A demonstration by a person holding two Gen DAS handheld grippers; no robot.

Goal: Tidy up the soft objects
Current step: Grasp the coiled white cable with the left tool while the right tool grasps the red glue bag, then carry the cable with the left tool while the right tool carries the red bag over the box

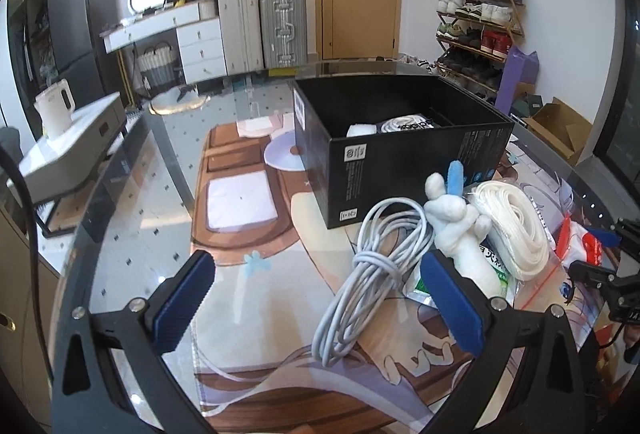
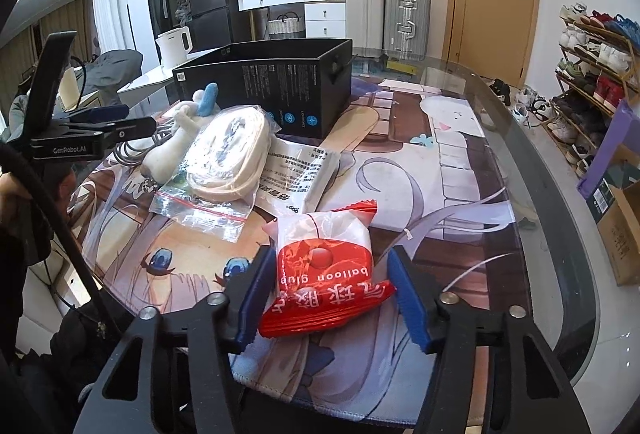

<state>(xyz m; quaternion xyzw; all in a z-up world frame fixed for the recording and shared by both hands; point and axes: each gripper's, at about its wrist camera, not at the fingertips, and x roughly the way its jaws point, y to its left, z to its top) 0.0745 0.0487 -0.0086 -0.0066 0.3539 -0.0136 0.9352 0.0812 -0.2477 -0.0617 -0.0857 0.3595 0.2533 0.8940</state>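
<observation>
Left wrist view shows open black cardboard box [image 1: 404, 150] on anime-printed desk mat [image 1: 248, 234], already holding a white rolled item [image 1: 362, 130] and a white roll printed "adidas" [image 1: 408, 124], so judged partly filled. Still outside, all on the near side of that box: coiled grey cable bundle [image 1: 368, 274] just in front of its front wall, white plush toy with blue ear [image 1: 456, 222] touching the cable's right side, clear zip bag of coiled white strap [image 1: 516, 230] beside the plush, and green-and-white flat packet [image 1: 496, 274] under the plush and bag. Left gripper [image 1: 316, 302] spread wide and holding nothing, cable bundle lying between its blue pads, right pad close against the plush; no contact with the cable can be confirmed. Right wrist view puts red-and-white plastic packet marked "balloon glue" [image 2: 324, 274] farthest from the box, nearest the camera, with white printed foil sachet [image 2: 300, 174] between it and the box, partly under the strap bag. Right gripper [image 2: 328, 298] partly open and straddling the red packet; left pad looks to be at the packet's edge, right pad apart from it, so no firm hold yet by the look of it. Judged early to middle in the work: two items boxed, about six left on the mat, with the glue packet and the cable seemingly next in line. Whether anything more lies deeper in the box cannot be told.
</observation>
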